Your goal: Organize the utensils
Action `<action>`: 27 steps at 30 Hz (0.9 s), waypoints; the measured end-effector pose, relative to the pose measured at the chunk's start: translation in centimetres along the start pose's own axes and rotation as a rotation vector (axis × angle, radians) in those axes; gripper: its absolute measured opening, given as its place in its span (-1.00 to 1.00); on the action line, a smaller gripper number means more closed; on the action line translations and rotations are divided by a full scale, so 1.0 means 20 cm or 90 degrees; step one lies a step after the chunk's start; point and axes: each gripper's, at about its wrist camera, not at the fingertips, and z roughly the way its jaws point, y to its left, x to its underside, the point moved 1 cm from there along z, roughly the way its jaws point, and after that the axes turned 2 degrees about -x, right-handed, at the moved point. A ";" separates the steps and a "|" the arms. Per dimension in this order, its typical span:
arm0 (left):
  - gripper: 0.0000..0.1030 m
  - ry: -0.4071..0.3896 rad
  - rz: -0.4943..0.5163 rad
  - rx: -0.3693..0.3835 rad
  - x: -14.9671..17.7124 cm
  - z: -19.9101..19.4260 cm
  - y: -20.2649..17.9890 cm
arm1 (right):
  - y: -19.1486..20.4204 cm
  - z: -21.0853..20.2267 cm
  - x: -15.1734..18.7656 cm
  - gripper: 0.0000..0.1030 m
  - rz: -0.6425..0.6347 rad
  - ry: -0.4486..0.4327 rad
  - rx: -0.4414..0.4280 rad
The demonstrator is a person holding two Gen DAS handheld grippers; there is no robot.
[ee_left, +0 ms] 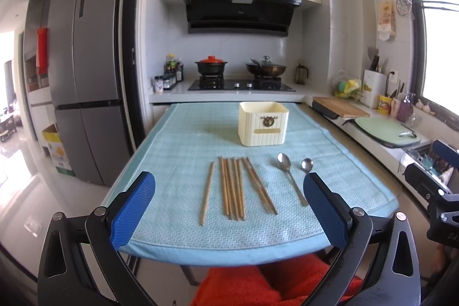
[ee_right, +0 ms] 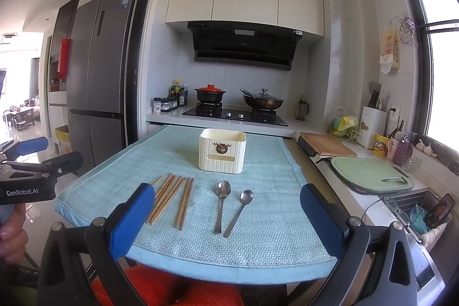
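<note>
Several wooden chopsticks [ee_left: 233, 188] [ee_right: 169, 198] lie side by side on the light blue mat [ee_left: 178, 139] [ee_right: 266, 220], one apart on the left [ee_left: 207, 192]. Two metal spoons [ee_left: 289, 177] [ee_right: 221, 202] lie to their right. A cream ribbed holder box [ee_left: 262, 123] [ee_right: 222, 150] stands upright behind them. My left gripper [ee_left: 229, 208] is open and empty above the mat's near edge, in front of the chopsticks. My right gripper [ee_right: 223, 220] is open and empty in front of the spoons.
A counter runs along the right with a wooden board [ee_right: 327, 148], a green board [ee_right: 370, 171] and a sink rack [ee_right: 416, 211]. A stove with pots [ee_left: 241, 76] stands behind the table. A grey fridge [ee_left: 83, 76] stands at the left. Orange cloth [ee_left: 258, 286] lies below the near edge.
</note>
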 end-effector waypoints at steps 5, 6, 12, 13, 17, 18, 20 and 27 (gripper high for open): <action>0.99 0.001 0.001 -0.002 0.00 0.00 0.00 | 0.00 0.00 0.00 1.00 -0.001 0.001 0.000; 0.99 0.001 0.001 -0.003 0.01 0.00 -0.01 | 0.00 0.00 0.00 1.00 -0.001 0.001 -0.001; 0.99 0.004 0.006 -0.004 0.01 0.02 -0.02 | -0.01 0.01 0.00 1.00 0.000 0.002 -0.002; 0.99 0.005 0.007 -0.005 0.01 0.02 -0.02 | 0.00 0.01 0.00 1.00 -0.001 0.002 -0.002; 0.99 0.004 0.006 -0.007 0.01 0.02 -0.03 | 0.00 0.01 0.00 1.00 -0.003 0.003 -0.003; 0.99 0.004 0.006 -0.006 0.02 0.02 -0.03 | 0.00 0.01 0.00 1.00 -0.003 0.003 -0.002; 0.99 0.003 0.007 -0.007 0.02 0.02 -0.03 | 0.00 0.01 0.00 1.00 -0.002 0.003 -0.003; 0.99 0.003 0.007 -0.006 0.02 0.01 -0.03 | 0.00 0.01 0.00 1.00 -0.003 0.005 -0.003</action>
